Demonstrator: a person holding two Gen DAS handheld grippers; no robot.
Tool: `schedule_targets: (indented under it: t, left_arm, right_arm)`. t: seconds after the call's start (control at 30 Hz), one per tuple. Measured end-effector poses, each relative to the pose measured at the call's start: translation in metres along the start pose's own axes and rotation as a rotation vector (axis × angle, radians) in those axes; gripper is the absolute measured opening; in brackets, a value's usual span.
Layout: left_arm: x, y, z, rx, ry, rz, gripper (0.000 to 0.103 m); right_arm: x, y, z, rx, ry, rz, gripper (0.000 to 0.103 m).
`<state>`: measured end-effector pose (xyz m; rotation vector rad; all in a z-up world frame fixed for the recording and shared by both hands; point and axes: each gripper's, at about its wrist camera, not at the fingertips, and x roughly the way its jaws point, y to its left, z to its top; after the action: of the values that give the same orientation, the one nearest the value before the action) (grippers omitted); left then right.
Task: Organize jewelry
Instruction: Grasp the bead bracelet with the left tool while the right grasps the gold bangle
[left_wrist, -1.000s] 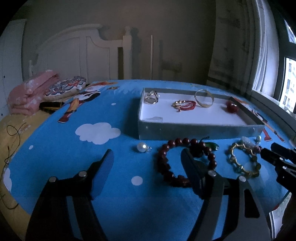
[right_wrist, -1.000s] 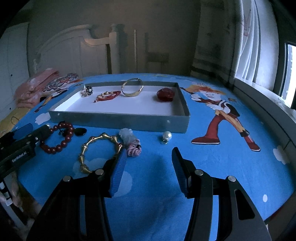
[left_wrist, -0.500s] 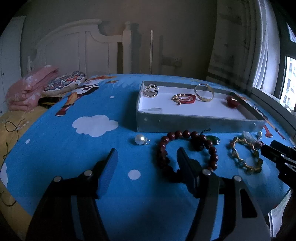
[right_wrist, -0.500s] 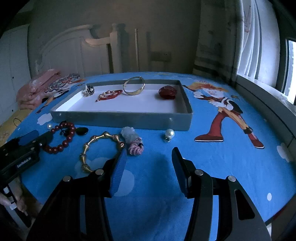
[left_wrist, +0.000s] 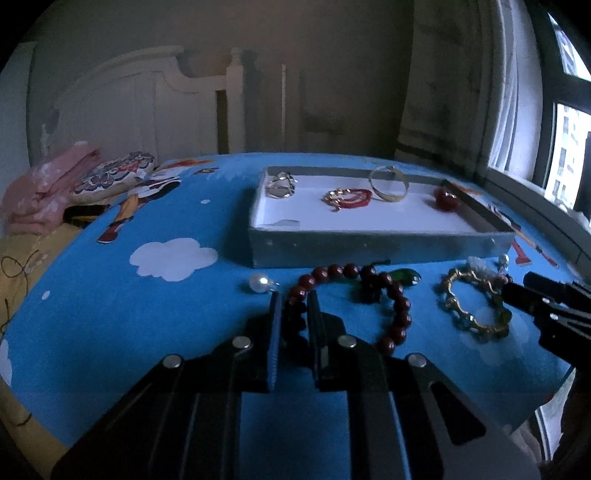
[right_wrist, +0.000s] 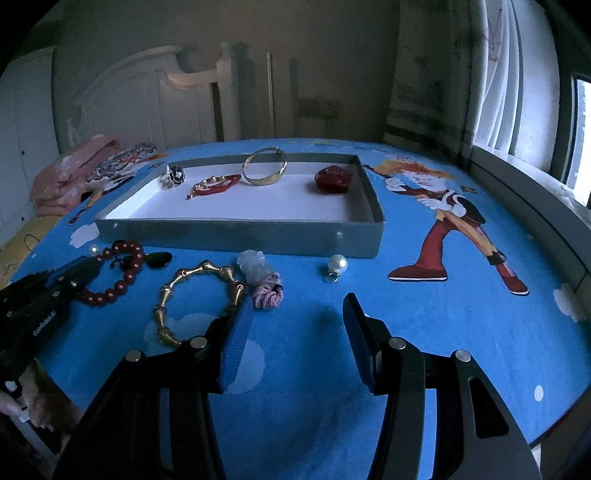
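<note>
The left claw (left_wrist: 293, 295) is closing its jaws on the red bead bracelet (left_wrist: 397, 306). The near side of the bead ring sits between the two fingers, and the gap is now very narrow. The bracelet lies on the blue bed cover (left_wrist: 129, 306), just in front of the gray tray (left_wrist: 369, 243). A white pearl (left_wrist: 259, 283) rests on the cover just left of the beads. A green stone (left_wrist: 406, 276) sits near the far side of the bead ring. A gold bracelet (left_wrist: 476, 306) lies to the right of the beads.

The right claw (right_wrist: 297, 314) hangs over the cover with its jaws partly apart and nothing between them. A pink and white hair tie (right_wrist: 264, 284) and another pearl (right_wrist: 338, 264) lie ahead of it.

Inside the tray are a ring (left_wrist: 281, 186), a red and gold chain (left_wrist: 347, 196), a gold bangle (left_wrist: 388, 184) and a red stone (left_wrist: 447, 199).
</note>
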<state>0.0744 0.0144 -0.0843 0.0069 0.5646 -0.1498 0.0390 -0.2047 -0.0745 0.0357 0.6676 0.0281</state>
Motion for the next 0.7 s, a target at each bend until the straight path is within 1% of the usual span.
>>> schedule_targets:
  t: [0.1,0.17,0.3,0.37,0.43,0.5,0.6,0.7]
  left_arm:
    - [-0.003,0.006,0.002,-0.018,-0.017,0.012,0.013]
    - [-0.006,0.008,0.004,-0.021,-0.028,0.016,0.013]
    - [-0.014,0.006,0.007,-0.002,-0.059,0.022,0.013]
    - [-0.021,0.004,0.008,0.013,-0.086,0.030,0.013]
    - [-0.025,0.004,0.010,0.023,-0.098,0.036,0.013]
    - [-0.026,0.004,0.010,0.024,-0.100,0.039,0.013]
    - [-0.026,0.005,0.010,0.020,-0.091,0.037,0.013]
    - [-0.027,0.005,0.009,0.021,-0.093,0.035,0.013]
  right_arm:
    - [-0.009,0.008,0.002,-0.021,-0.036,0.036,0.049]
    - [-0.015,0.021,0.003,-0.073,-0.058,0.058,0.049]
    - [-0.015,0.048,0.003,-0.161,-0.057,0.103,0.049]
    - [-0.013,0.063,0.002,-0.206,-0.053,0.127,0.047]
    - [-0.010,0.071,0.001,-0.232,-0.047,0.139,0.041]
    - [-0.004,0.074,0.000,-0.239,-0.031,0.146,0.038]
    - [0.005,0.072,0.001,-0.215,-0.003,0.152,0.038]
    - [0.011,0.070,0.003,-0.198,0.001,0.157,0.038]
